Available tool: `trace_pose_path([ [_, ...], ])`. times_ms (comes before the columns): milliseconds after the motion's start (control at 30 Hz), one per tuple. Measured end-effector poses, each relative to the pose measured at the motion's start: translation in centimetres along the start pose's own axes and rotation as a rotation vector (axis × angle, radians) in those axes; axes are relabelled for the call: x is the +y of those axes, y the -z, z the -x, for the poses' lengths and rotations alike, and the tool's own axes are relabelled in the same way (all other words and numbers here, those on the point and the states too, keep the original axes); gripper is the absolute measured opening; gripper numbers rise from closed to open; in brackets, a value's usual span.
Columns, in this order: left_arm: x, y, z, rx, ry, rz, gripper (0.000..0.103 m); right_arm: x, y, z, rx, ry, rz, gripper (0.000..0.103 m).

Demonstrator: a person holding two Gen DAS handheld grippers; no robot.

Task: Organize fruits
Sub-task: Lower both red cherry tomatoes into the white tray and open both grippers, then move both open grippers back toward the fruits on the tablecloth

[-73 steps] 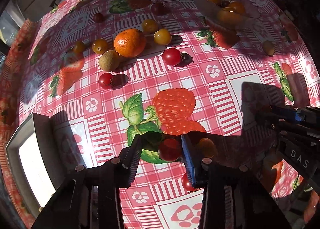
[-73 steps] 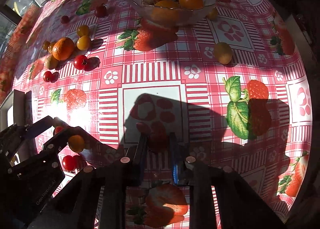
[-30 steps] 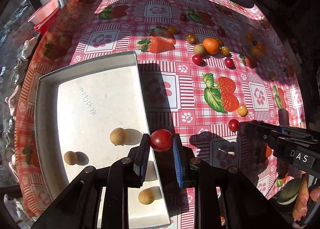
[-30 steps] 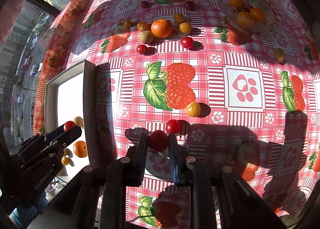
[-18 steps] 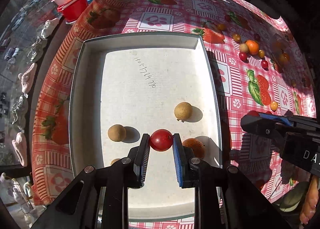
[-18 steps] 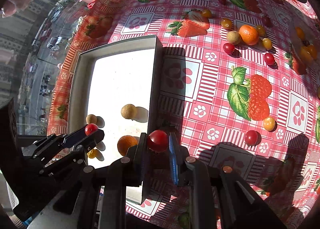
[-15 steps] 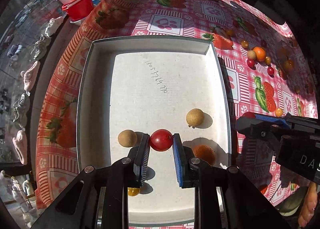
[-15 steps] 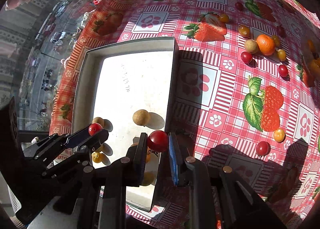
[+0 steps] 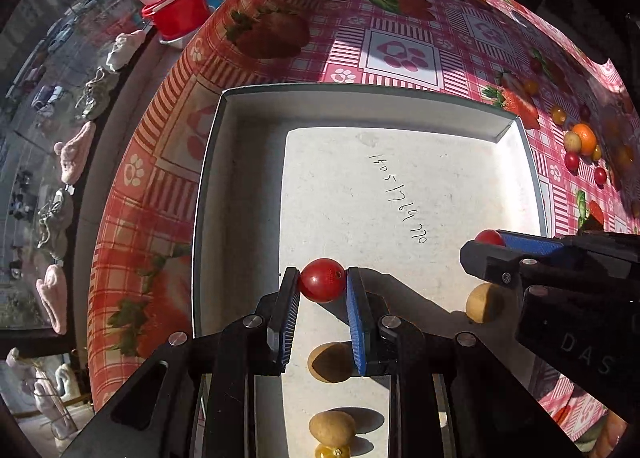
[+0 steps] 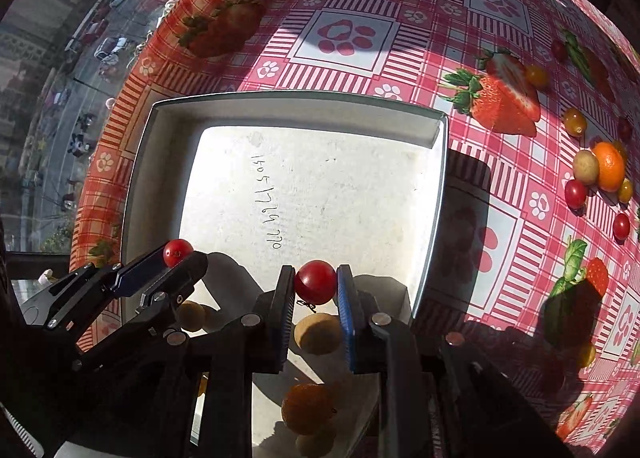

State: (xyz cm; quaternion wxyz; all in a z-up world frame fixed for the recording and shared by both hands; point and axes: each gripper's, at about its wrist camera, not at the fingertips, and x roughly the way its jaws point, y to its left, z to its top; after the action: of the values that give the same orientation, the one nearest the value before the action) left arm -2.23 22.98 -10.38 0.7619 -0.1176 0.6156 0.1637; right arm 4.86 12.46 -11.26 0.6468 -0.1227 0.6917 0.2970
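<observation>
**Two tomatoes held over the white tray**

My left gripper (image 9: 322,287) is clamped on a red cherry tomato (image 9: 322,280) at lower centre of its view, above the tray (image 9: 240,194); brown round fruits (image 9: 330,362) lie beneath. My right gripper (image 10: 313,284) pinches a second cherry tomato (image 10: 315,282) over the tray's near right corner. Farther off, at the right edge, an orange (image 10: 609,166) and loose tomatoes (image 10: 575,194) sit on the strawberry-print tablecloth (image 10: 344,38).

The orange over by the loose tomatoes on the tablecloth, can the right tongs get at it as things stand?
Probably not yet: the right tongs are shut on a cherry tomato over the white tray; the orange lies far off.
</observation>
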Motion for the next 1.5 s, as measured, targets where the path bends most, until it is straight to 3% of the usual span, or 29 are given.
trace_pose_path([
  [267,-0.1,0.2,-0.7,0.011,-0.018,-0.019,0.025,1.2,-0.1,-1.6,0.018,0.054,0.047,0.023],
  [433,-0.4,0.2,-0.6,0.013,-0.035,-0.032,0.026,1.7,-0.1,-1.8,0.025,0.039,0.055,0.035],
  [467,-0.5,0.2,-0.6,0.014,-0.043,-0.033,0.038,1.7,-0.1,-1.8,0.026,0.038,0.054,0.036],
  [500,-0.5,0.2,-0.5,0.012,-0.050,-0.032,0.064,1.6,-0.1,-1.7,0.023,0.038,0.049,0.037],
  [533,-0.5,0.2,-0.3,-0.001,-0.056,-0.028,0.075,1.6,-0.1,-1.5,0.021,0.034,0.045,0.039],
  [567,-0.6,0.3,0.0,-0.022,-0.066,-0.027,0.079,1.5,-0.2,-1.4,0.020,0.028,0.043,0.039],
  [667,-0.9,0.4,0.2,-0.010,-0.064,-0.038,0.079,0.8,0.0,-0.6,0.013,0.016,0.043,0.046],
  [767,-1.1,0.4,0.3,0.000,-0.078,-0.044,0.079,0.3,0.1,0.4,0.003,-0.011,0.027,0.064],
  [833,-1.4,0.6,0.7,0.003,-0.074,-0.045,0.079,0.1,0.2,1.3,-0.012,-0.024,0.016,0.082],
  [867,-1.5,0.6,0.9,0.005,-0.074,-0.048,0.079,0.0,0.3,1.7,-0.022,-0.030,0.009,0.084],
  [1233,-5.3,1.7,3.7,0.006,-0.043,-0.117,0.079,-3.8,3.6,6.5,-0.085,-0.046,-0.116,0.085],
  [1500,-11.0,1.3,5.1,-0.008,0.012,-0.227,0.079,-12.0,7.5,7.5,-0.075,0.017,-0.304,0.085],
])
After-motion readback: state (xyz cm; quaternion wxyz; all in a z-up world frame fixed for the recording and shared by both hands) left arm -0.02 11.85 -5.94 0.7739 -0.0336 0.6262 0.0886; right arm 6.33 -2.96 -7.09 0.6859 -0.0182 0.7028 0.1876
